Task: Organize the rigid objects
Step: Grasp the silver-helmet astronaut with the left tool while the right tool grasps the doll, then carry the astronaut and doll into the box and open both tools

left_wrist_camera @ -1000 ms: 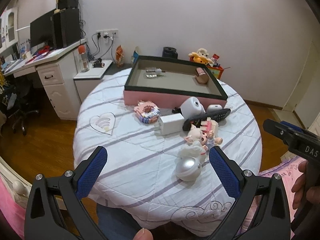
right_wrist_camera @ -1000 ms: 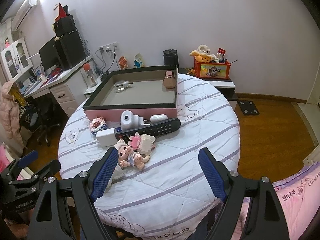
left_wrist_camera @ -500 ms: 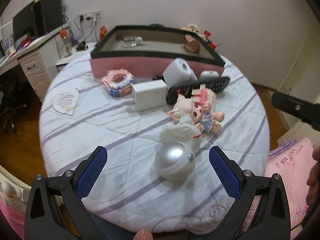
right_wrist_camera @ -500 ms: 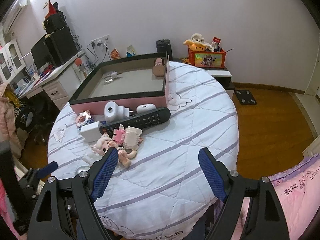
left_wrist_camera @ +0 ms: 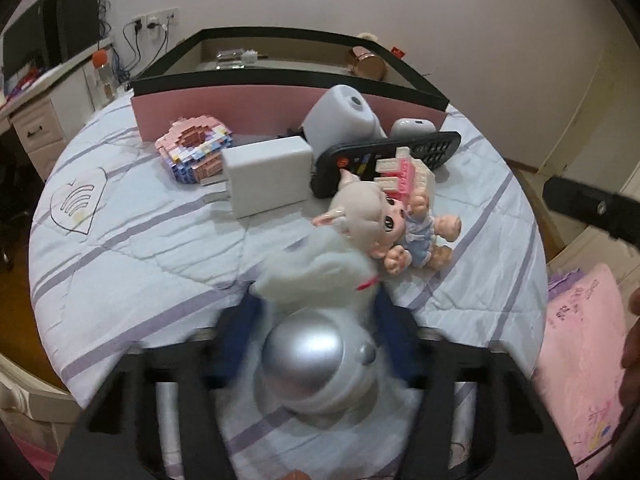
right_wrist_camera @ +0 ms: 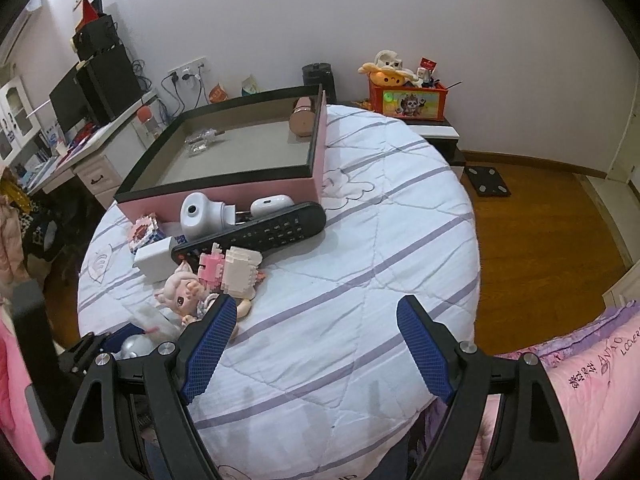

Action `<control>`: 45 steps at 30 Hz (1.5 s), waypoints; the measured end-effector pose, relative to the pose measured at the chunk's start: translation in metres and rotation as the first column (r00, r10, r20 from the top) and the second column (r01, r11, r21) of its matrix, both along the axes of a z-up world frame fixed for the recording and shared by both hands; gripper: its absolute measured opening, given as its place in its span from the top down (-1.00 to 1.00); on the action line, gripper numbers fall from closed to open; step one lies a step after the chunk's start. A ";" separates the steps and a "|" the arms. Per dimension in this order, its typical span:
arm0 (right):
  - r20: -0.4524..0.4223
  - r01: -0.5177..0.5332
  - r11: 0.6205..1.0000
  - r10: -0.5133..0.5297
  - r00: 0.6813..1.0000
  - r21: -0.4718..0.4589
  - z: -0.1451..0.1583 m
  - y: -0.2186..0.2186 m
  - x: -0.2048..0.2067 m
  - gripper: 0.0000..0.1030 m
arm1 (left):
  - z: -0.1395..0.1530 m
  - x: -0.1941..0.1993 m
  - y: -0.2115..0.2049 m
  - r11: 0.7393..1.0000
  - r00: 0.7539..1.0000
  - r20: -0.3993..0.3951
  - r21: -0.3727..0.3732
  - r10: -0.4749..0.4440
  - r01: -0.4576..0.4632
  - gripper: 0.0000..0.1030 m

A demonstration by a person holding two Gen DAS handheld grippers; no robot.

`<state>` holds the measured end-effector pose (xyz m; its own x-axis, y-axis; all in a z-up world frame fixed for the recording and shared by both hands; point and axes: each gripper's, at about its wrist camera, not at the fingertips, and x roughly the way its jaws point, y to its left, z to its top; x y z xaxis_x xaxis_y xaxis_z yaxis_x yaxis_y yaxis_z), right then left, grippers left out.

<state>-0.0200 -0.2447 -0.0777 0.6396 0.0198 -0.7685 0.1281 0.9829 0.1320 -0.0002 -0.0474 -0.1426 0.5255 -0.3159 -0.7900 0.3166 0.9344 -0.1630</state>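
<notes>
The left hand-held gripper (left_wrist_camera: 316, 320) is closing its blue pads around the white toy with a silver dome (left_wrist_camera: 308, 356), sitting at six o'clock on the round quilt-covered surface (left_wrist_camera: 140, 240); contact is blurred. The right hand-held gripper (right_wrist_camera: 316, 344) is hovering half open, holding nothing, at five o'clock from the big-eyed pink doll (right_wrist_camera: 184, 292).

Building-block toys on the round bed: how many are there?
2. A pink, white and blue brick-built block model lies beside the pink storage box's front wall. A pink-and-white brick figure rests against the black remote control. Others may be hidden.
</notes>
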 end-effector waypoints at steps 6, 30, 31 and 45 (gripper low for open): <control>-0.015 -0.074 0.997 0.074 0.997 0.013 -0.010 0.023 0.010 -0.62 | 0.004 -0.006 0.012 1.000 1.000 0.006 0.000 0.021 -0.021 -0.01; -0.059 -0.211 0.977 0.213 0.975 0.042 -0.055 0.079 0.034 -0.29 | 0.012 -0.002 0.057 0.993 0.993 0.024 -0.024 0.117 -0.116 0.01; -0.058 -0.211 0.976 0.213 0.975 0.049 -0.054 0.077 0.033 -0.29 | 0.013 -0.003 0.058 0.993 0.993 0.026 -0.026 0.119 -0.118 0.01; -0.005 -0.216 0.970 0.218 0.976 0.109 -0.033 0.070 0.018 -0.28 | 0.036 -0.006 0.068 0.989 0.988 0.066 -0.057 0.137 -0.133 0.01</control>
<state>-0.0019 -0.1746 -0.1109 0.5981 0.2401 -0.7646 -0.0840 0.9676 0.2381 -0.0065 0.0206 -0.1067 0.6193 -0.2784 -0.7342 0.2006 0.9601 -0.1949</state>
